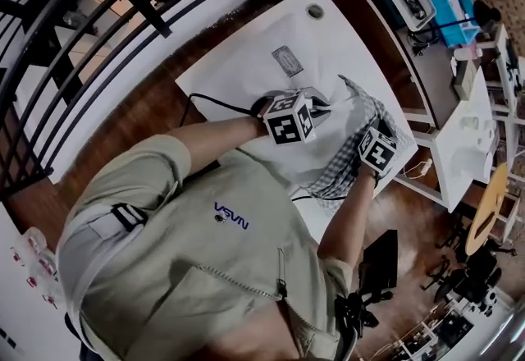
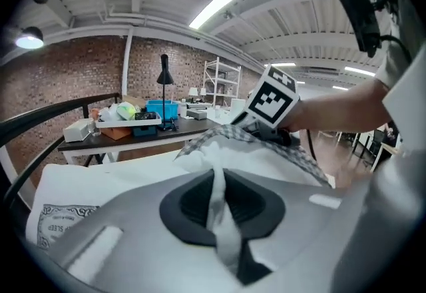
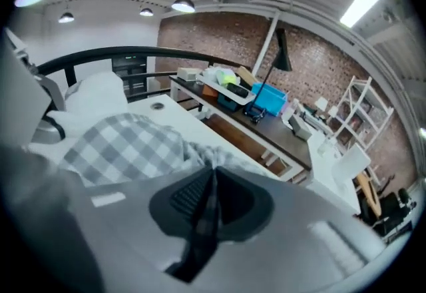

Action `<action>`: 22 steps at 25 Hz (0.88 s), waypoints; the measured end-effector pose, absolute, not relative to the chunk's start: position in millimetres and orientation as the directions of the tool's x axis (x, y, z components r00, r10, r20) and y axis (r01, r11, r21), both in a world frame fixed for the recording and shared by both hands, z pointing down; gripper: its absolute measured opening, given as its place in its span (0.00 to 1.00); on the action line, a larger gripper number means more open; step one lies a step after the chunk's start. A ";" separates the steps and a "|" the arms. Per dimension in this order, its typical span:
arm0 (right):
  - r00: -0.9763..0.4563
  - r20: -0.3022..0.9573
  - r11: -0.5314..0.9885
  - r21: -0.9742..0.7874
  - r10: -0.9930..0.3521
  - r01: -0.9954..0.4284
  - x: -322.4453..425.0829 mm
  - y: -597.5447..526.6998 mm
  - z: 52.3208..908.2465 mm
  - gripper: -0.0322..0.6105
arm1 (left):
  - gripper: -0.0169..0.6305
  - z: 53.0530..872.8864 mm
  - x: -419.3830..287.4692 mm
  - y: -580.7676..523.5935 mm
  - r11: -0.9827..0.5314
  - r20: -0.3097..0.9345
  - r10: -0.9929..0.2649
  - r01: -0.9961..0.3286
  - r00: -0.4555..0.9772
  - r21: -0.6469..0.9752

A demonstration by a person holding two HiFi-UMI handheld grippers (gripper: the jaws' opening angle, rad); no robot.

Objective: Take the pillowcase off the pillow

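Table | pillow cased-end toward person | left gripper clamps pillow | right gripper clamps pillowcase

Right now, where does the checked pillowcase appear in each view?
Head view: the checked pillowcase is right of centre.
Left gripper view: a checked strip across the middle, over the white pillow.
Right gripper view: left of centre, reaching the middle.
Shared landmark: the blue box, seen in all three views.
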State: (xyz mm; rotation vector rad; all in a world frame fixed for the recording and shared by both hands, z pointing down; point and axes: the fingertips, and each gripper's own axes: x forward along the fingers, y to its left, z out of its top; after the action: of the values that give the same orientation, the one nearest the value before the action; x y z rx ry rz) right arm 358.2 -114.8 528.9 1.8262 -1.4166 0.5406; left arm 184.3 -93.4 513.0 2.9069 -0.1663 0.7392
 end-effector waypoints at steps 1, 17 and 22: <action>0.319 0.702 -0.111 0.326 -0.637 -0.939 358.5 -114.0 521.7 0.07 | 0.07 505.6 176.9 -91.6 -0.982 0.462 -0.079 -0.149 0.883 0.117; 0.618 0.585 -0.418 0.454 -0.525 -0.787 479.3 -28.5 486.9 0.07 | 0.07 440.1 117.7 -100.5 -0.972 0.309 -0.133 -0.184 0.942 0.143; 0.541 0.585 -0.391 0.374 -0.604 -0.841 464.4 -43.1 501.2 0.08 | 0.09 482.6 140.9 -124.2 -0.974 0.370 -0.153 -0.203 0.916 0.100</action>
State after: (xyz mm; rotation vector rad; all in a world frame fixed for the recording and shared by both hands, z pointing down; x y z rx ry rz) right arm 464.4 -43.1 501.2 2.1321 -1.1615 0.4721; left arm 140.9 -124.2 482.6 2.9409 -0.2750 0.5508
